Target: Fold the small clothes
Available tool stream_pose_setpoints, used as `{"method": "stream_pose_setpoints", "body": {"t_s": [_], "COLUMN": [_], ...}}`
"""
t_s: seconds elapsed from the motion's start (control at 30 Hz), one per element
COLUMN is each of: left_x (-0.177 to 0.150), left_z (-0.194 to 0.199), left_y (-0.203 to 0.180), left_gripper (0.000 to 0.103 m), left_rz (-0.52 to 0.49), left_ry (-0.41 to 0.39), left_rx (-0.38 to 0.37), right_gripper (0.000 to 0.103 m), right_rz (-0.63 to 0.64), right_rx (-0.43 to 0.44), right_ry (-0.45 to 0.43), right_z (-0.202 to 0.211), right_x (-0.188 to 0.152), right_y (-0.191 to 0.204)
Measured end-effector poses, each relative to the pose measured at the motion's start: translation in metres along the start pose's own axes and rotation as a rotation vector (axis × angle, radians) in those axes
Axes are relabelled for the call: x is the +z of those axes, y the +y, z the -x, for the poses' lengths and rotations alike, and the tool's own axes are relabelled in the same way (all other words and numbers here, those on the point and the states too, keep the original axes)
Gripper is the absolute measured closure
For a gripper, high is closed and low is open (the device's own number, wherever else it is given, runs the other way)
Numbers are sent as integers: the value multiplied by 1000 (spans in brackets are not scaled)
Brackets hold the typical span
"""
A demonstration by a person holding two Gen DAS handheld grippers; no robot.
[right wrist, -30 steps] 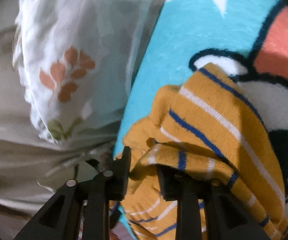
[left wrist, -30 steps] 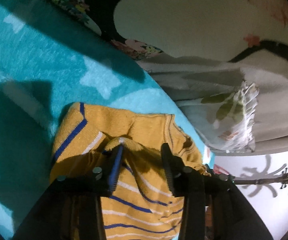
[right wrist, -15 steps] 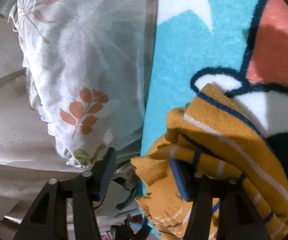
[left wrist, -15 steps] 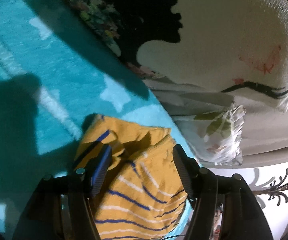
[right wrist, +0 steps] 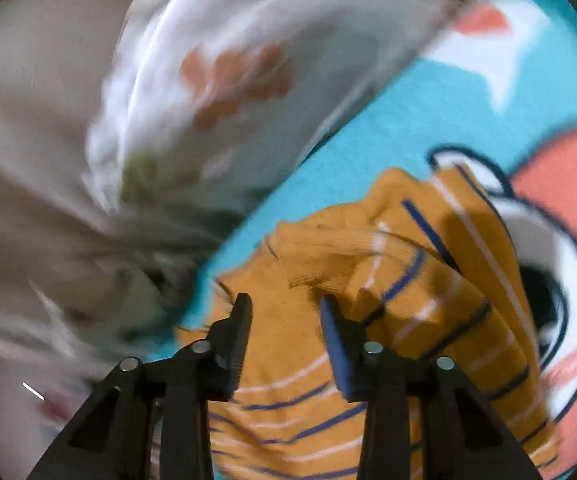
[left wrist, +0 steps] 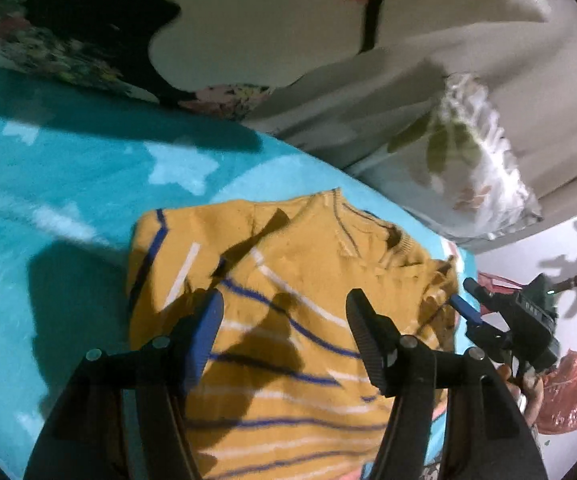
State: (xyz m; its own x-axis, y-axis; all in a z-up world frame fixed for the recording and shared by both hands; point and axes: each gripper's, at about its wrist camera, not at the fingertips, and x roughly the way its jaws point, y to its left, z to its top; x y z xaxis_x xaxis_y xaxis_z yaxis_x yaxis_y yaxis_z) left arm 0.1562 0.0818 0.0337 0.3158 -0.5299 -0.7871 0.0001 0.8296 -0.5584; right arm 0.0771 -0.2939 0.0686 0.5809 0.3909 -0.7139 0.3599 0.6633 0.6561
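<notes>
A small mustard-yellow sweater (left wrist: 288, 280) with blue and white stripes lies on a turquoise blanket (left wrist: 68, 168), its sleeves folded in over the body. My left gripper (left wrist: 284, 304) is open and empty above the sweater's middle. My right gripper (right wrist: 284, 308) is open and empty over the sweater's (right wrist: 368, 280) bunched collar edge near the blanket's (right wrist: 428, 92) side. The right gripper also shows in the left wrist view (left wrist: 468, 300) at the sweater's right edge.
A frilled white pillow with leaf print (left wrist: 476, 160) lies beyond the blanket's edge, also in the right wrist view (right wrist: 216, 92). Beige bedding (left wrist: 368, 80) and a floral cushion (left wrist: 56, 52) lie behind. A red bag (left wrist: 564, 396) sits on the floor at right.
Both grippers have opened and let go of the sweater, which now lies flatter on the blanket. Both have pulled back and up; the right wrist view is blurred by motion.
</notes>
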Motion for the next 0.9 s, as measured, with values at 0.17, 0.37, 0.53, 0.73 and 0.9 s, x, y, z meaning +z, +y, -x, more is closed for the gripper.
{"method": "stream_pose_setpoints", "body": {"t_s": [0.17,0.37,0.53,0.73,0.9], "left_x": [19,29,14,-35,-81], "left_z": [-29,-29,-1,45,67], "left_y": [15,23,19,31,42], "left_gripper": [40,40,40,39,39], "left_rz": [38,112,103,133,211], "left_ry": [7,2,-19,-26,-15], "left_rx": [60,48,46,41,68], "right_gripper": [66,66,57,52,52], "right_rz": [156,24,42,137,94], "right_rx": [-258,-255,-138,-163,-144], "right_ry": [9,12,-20,-25,-19], "right_z": [-45,-53,-2,80,117], "right_x": [17,39,31,-6,-38], "right_y": [16,-8,-1,-41,-95]}}
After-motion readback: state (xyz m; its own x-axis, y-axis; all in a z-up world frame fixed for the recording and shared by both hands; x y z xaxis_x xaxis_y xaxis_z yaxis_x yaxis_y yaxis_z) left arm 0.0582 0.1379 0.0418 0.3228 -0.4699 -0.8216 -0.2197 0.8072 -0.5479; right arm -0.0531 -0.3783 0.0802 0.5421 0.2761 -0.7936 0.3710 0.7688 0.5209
